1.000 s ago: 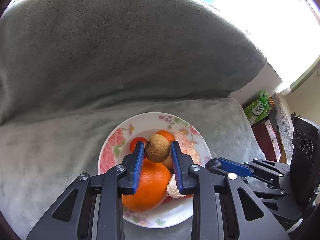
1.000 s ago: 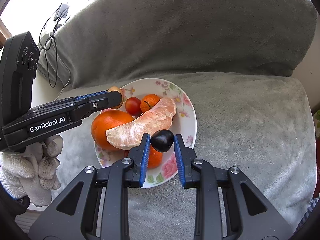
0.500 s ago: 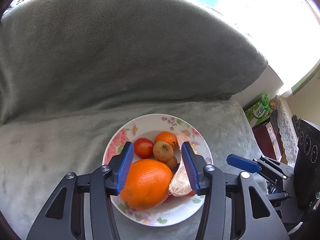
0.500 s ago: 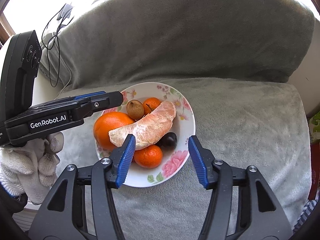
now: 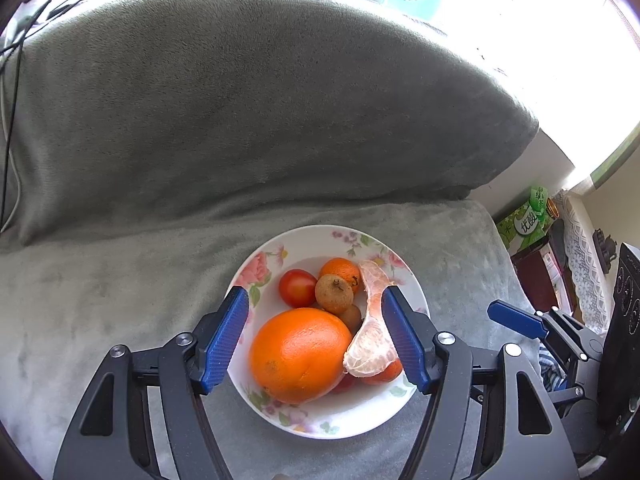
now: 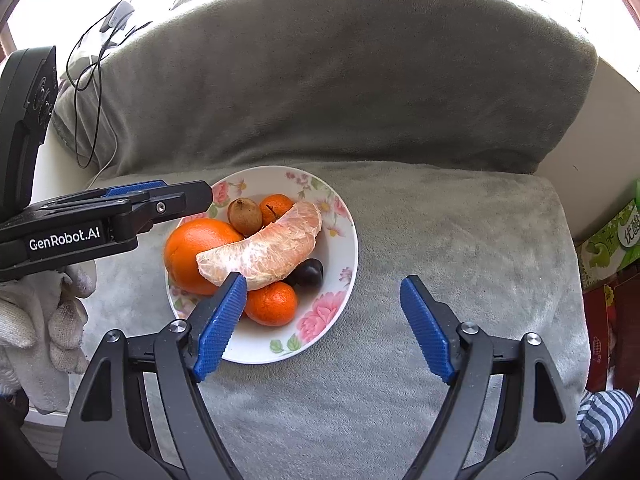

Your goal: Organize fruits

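A floral white plate (image 5: 304, 240) (image 6: 340, 264) sits on a grey blanketed seat. It holds a large orange (image 5: 300, 354) (image 6: 192, 252), a peeled pomelo segment (image 5: 372, 320) (image 6: 272, 250), a brown longan (image 5: 334, 294) (image 6: 245, 214), a red tomato (image 5: 297, 288), small tangerines (image 5: 340, 270) (image 6: 271, 303) and a dark plum (image 6: 310, 272). My left gripper (image 5: 316, 340) is open and empty above the plate. My right gripper (image 6: 324, 324) is open and empty, just right of and above the plate's near edge.
The grey sofa backrest (image 5: 240, 100) rises behind the plate. Green boxes (image 5: 528, 220) and dark items stand to the right of the seat. Cables (image 6: 92, 80) hang at the far left. A gloved hand (image 6: 36, 332) holds the left gripper.
Both grippers opened and let go: the left dropped the longan and the right dropped the plum onto the plate. Both then pulled back, jaws widening further.
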